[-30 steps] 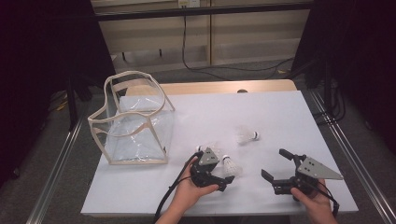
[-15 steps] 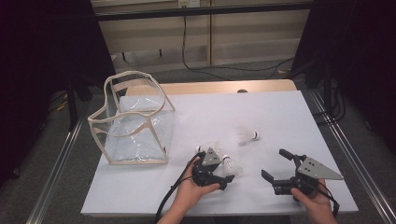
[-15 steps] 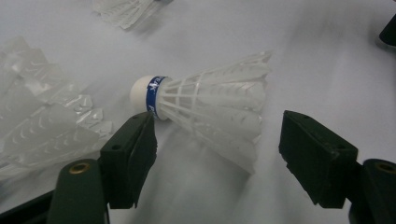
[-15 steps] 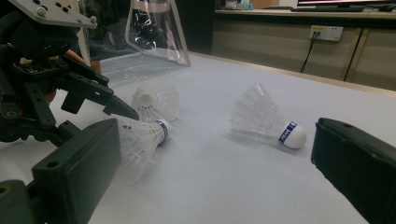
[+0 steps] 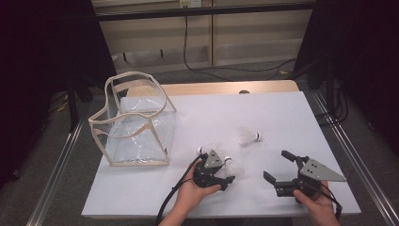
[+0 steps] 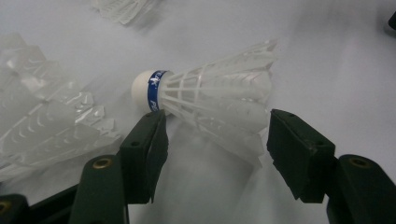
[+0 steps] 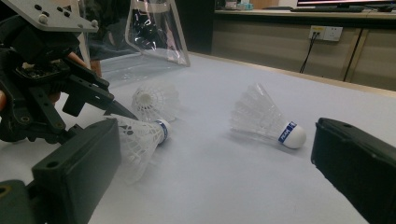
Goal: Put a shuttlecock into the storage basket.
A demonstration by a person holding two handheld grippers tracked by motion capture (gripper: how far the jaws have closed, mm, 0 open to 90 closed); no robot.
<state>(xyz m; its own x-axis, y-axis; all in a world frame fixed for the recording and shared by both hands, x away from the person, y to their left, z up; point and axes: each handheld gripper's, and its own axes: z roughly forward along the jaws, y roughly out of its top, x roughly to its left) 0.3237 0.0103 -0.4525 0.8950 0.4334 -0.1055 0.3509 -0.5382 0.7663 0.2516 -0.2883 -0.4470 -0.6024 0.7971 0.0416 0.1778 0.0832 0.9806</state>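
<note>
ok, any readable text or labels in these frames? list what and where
Blue band of the far shuttlecock: white letters, roughly "PEAK", too blurred to be sure.
Blue band of the shuttlecock between the left claw's jaws: white print, unreadable.
Clear bag: no text visible.

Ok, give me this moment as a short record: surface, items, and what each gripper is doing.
surface: white table
bag: clear, beige-trimmed, open top, standing at the table's left
shuttlecocks: three, all lying on the table outside the bag
near shuttlecock: between the left gripper's jaws, not yet pinched
second shuttlecock: just beside it
far shuttlecock: alone mid-table
left gripper: jaws have just been closing around the near shuttlecock
right gripper: open, holding nothing, low over the table
</note>
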